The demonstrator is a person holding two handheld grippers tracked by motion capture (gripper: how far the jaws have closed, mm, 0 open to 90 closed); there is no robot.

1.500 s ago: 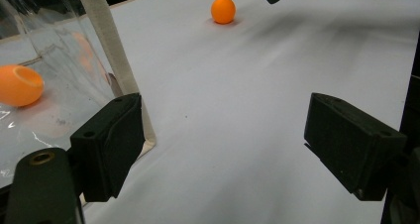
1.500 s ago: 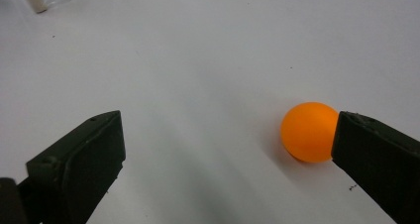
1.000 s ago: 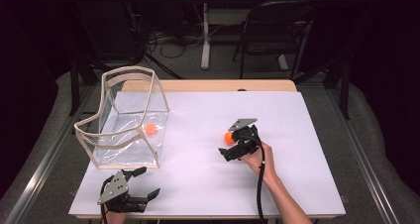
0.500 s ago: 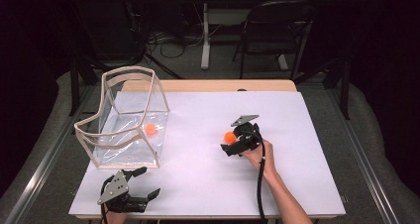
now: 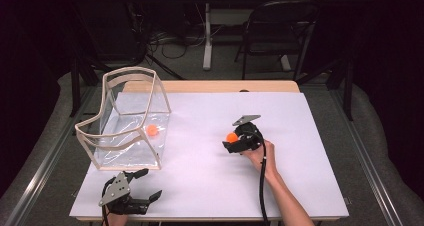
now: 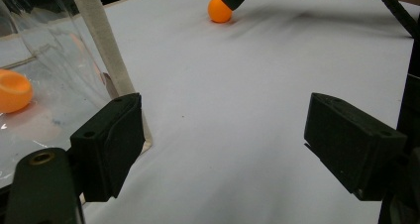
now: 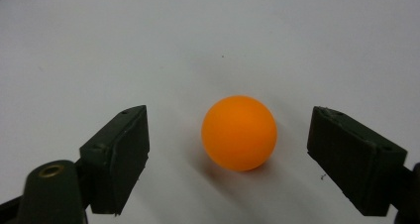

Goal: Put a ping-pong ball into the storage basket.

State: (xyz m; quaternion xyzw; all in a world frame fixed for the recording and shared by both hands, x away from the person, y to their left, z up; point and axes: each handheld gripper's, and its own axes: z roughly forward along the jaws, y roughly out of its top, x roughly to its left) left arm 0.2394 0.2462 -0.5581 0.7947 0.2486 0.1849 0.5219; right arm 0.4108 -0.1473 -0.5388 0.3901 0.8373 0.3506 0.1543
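An orange ball lies on the white table sheet right of centre. My right gripper reaches it from the right, held by a hand. In the right gripper view the ball sits between the two jaws of the right gripper. These have just been closing, and a gap is left on both sides. My left gripper rests open near the front left edge, and in its own view the left gripper has nothing between the jaws. A second orange ball lies inside the clear container.
The clear container with a pale wooden frame stands on the left of the table, close beyond my left gripper; its corner post rises just left of the jaws. Bare white sheet lies between the two grippers. A chair stands behind the table.
The right gripper has edged slightly toward the orange ball and stays around it. The left gripper and both balls have kept their places.
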